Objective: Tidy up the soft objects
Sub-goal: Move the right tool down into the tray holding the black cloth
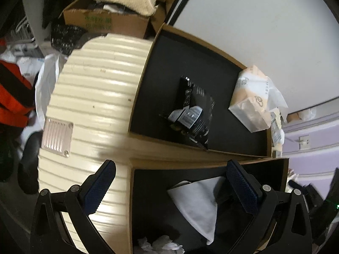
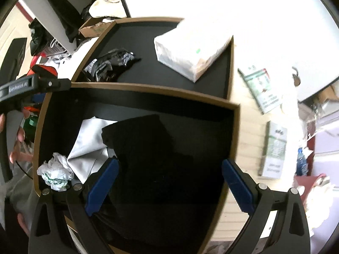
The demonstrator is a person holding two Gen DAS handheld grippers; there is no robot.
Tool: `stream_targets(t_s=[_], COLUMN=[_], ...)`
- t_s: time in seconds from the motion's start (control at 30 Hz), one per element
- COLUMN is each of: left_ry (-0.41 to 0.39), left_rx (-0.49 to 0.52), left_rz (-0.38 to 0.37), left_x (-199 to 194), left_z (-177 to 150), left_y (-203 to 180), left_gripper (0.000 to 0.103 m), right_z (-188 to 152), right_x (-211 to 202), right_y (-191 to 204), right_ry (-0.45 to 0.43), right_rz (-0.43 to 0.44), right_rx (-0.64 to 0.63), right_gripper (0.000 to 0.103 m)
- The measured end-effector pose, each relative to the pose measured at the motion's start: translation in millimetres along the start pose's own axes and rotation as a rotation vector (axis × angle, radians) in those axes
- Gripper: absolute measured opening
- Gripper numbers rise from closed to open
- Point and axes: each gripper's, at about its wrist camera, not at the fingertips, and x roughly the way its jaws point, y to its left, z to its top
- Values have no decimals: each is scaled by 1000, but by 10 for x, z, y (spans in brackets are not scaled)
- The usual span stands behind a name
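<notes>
Black folded cloth lies between the right gripper's wide-spread fingers, untouched

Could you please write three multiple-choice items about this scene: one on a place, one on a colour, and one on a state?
1. Where does the tissue pack lie?
A. in the far tray
B. in the near tray
C. on the suitcase

2. What colour are the pads of the right gripper?
A. red
B. blue
C. green

3. How is the right gripper?
A. shut on the black cloth
B. shut on nothing
C. open

Answers:
1. A, it rests in the corner of the far tray, beyond the near tray.
2. B, both pads are blue.
3. C, its fingers stand wide apart above the black cloth.
</notes>
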Motion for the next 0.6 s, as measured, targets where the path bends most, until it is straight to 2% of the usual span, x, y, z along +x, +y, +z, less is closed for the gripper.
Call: stream_targets(t_s=[0.07, 0.13, 0.27, 0.33, 0.43, 0.53, 0.6], left_ry=[-26, -96, -177, -191, -173, -159, -158], left_rx=[55, 113, 159, 151, 132, 105, 91], left_rz=[47, 94, 92, 79, 85, 96, 94], left_x=[-68, -214, -441, -482, -449, -432, -434], left_z=[38, 68, 123, 140, 159, 180, 167], left_y=[-65, -134, -207, -204, -159, -86, -56], left_gripper=[103, 103, 103, 103, 103, 103, 103], right_z=[20, 42, 118, 167, 151, 105, 109], right_x=[-53, -142, -378, -283, 36, 233, 267], right_y=[147, 289, 480, 542, 563, 490, 469], right_ry=[-63, -146, -323, -298, -152, -48, -37], right_rz=[-70, -115, -131, -158, -235, -183, -181], right_rx=[-66, -116, -143, -139, -133, -82, -36], right_gripper=[98, 98, 98, 98, 98, 98, 98])
